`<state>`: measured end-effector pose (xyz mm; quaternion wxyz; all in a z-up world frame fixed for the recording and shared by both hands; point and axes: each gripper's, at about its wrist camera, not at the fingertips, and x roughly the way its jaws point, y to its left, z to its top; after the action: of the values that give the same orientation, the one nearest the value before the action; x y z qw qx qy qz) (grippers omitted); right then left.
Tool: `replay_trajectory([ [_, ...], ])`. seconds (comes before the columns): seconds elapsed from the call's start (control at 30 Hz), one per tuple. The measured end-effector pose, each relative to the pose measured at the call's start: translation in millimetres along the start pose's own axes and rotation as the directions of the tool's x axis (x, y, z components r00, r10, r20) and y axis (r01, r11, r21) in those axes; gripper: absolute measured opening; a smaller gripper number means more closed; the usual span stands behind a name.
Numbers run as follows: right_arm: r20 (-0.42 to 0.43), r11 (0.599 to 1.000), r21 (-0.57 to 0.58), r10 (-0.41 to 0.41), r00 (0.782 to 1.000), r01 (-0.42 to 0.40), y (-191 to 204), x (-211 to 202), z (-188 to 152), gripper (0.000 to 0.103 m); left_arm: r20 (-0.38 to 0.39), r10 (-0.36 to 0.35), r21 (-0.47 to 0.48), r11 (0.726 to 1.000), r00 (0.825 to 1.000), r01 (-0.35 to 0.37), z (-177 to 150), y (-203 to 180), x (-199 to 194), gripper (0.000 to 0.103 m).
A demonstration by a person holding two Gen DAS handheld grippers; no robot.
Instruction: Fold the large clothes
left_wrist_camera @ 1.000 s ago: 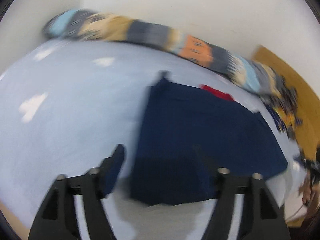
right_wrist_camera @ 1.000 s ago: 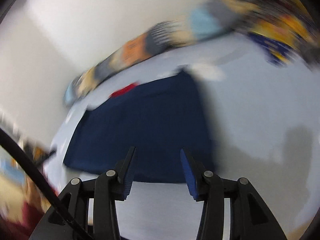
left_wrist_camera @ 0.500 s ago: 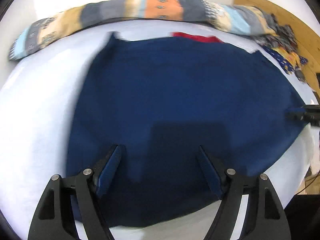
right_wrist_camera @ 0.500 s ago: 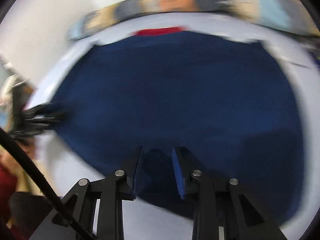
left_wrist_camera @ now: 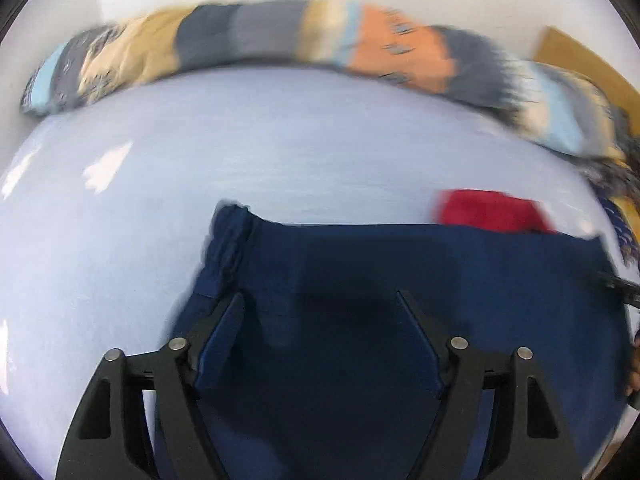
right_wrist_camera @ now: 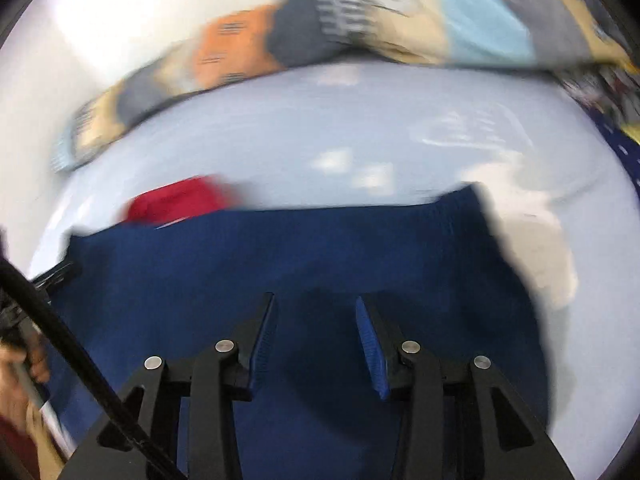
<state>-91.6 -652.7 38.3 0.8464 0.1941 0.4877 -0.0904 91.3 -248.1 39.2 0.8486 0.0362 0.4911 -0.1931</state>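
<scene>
Our left claw (left_wrist_camera: 320,308) hangs over the left end of the navy garment (left_wrist_camera: 460,280) on the pale blue bed (left_wrist_camera: 280,152), jaws closing, pinching nothing. Our right claw (right_wrist_camera: 316,312), over the right end, is opening, also empty. Snatching only the top layer would, we judge, drag the fold askew near the red cloth (left_wrist_camera: 492,212).

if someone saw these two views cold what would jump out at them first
The big navy garment spread over the pale blue sheet fills the lower half of both views, right under the left gripper and right gripper. Next comes the bright red cloth peeking out at its far edge. Behind, a long patchwork bolster lies along the white wall.
</scene>
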Motion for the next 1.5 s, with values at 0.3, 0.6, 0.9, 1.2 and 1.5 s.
replay_trajectory([
  [0.3, 0.036, 0.991, 0.131, -0.015, 0.999, 0.010, -50, -49, -23, 0.031, 0.038, -0.105, -0.114, 0.987, 0.994, 0.109, -33, 46, -58, 0.061],
  [0.6, -0.088, 0.986, -0.126, 0.101, 0.991, -0.112, 113, -85, -132, 0.047, 0.106, 0.006, 0.029, 1.000, 0.994, -0.009, -135, -23, -136, 0.076],
  [0.9, -0.129, 0.996, -0.084, -0.020, 0.991, 0.010, 121, -77, -189, 0.047, 0.002, 0.113, 0.105, 0.988, 0.994, -0.112, -194, -25, -129, 0.076],
  [1.2, -0.163, 0.997, -0.048, 0.043, 0.986, -0.052, 65, -87, -194, 0.057, -0.130, 0.155, 0.062, 0.987, 0.979, -0.148, -200, 7, -127, 0.083],
  [1.5, 0.118, 0.876, 0.388, 0.260, 0.958, -0.286, -71, -146, -172, 0.069, 0.058, 0.046, -0.022, 0.999, 0.997, -0.045, -174, -20, -174, 0.083],
])
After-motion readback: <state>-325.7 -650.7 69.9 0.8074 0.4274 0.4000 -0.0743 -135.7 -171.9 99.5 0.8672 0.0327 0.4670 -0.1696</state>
